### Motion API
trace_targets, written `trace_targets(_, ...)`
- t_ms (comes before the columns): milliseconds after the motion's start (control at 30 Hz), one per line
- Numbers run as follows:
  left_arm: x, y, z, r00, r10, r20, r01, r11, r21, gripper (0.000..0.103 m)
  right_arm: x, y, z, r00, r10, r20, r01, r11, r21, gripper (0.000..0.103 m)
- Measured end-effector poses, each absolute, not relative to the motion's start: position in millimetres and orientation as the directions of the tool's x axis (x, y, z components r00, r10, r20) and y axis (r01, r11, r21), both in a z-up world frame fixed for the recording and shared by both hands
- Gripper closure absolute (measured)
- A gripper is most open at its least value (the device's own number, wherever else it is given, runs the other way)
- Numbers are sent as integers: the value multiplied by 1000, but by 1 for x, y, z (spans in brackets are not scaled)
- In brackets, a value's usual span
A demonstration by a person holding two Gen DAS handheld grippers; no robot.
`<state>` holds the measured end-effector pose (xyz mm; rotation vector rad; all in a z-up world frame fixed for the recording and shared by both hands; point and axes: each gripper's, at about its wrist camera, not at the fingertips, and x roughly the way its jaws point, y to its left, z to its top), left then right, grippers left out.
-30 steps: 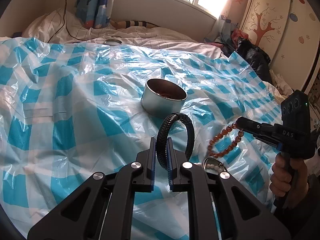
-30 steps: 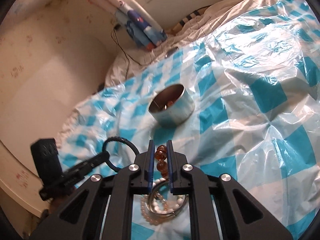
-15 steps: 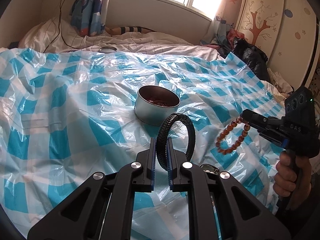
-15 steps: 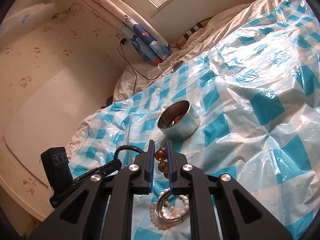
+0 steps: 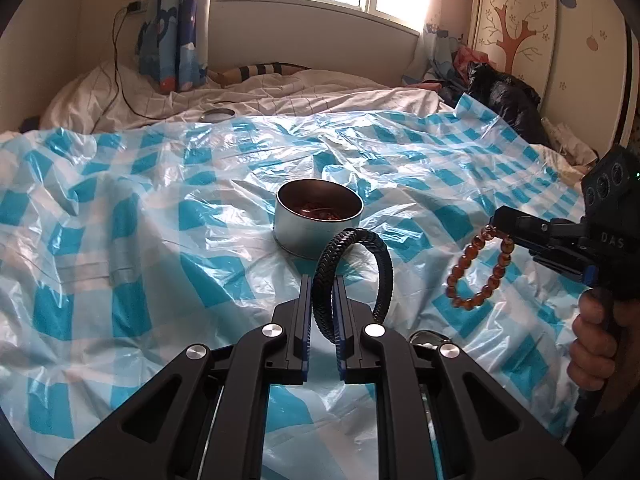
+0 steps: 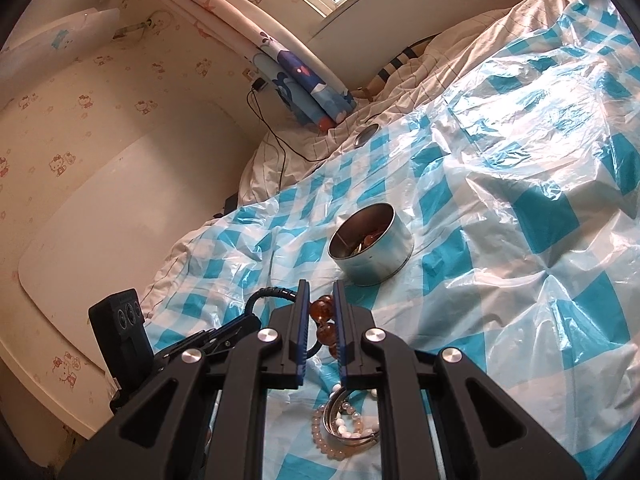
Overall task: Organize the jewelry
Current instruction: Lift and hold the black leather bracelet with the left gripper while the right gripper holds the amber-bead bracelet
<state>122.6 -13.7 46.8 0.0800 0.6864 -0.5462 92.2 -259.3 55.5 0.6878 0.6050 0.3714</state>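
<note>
- My left tongs (image 5: pixel 321 312) are clamped on a black braided bracelet (image 5: pixel 352 264), which stands up as a loop above the fingertips.
- My right tongs (image 6: pixel 321 312) are pinched on an amber bead bracelet (image 6: pixel 323 320); in the left wrist view that bracelet (image 5: pixel 478 268) hangs in a loop below the tong tips, clear of the bed.
- My right hand (image 5: pixel 596 344) grips the handle at the right edge of the left view.
- A round metal tin (image 5: pixel 319 224) sits open on the blue-and-white checked plastic sheet (image 5: pixel 160 240) spread over the bed, just beyond both bracelets; some reddish-brown pieces lie inside it.
- Below my right tongs, a pale bead bracelet (image 6: pixel 340 436) and a silver bangle (image 6: pixel 352 432) lie together on the sheet.
- A small round lid (image 5: pixel 218 114) rests near the far edge of the sheet, on the white bedding (image 5: pixel 280 92).
</note>
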Motion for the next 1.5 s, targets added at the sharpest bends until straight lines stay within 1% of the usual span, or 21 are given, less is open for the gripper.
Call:
trace_targets(200,119,-19,49,674,-408,-616,494,869,-35,94,94,-257,56,763,514,-391,-133,718,684,91)
trace_targets(500,115,-25,52,708,-368,-602,486,873,38,94,95,-255,56,758,524,-388,-143,714,685,91)
trace_targets(1033,121,-26,54,739,-341,-582,460,886,65,94,117,-246,66,744,555,-372,-181,703,688,91)
trace_targets(1500,125,-28,55,747,-324,-581,451,889,84,94,135,-242,70,730,571,-376,-196,702,685,91)
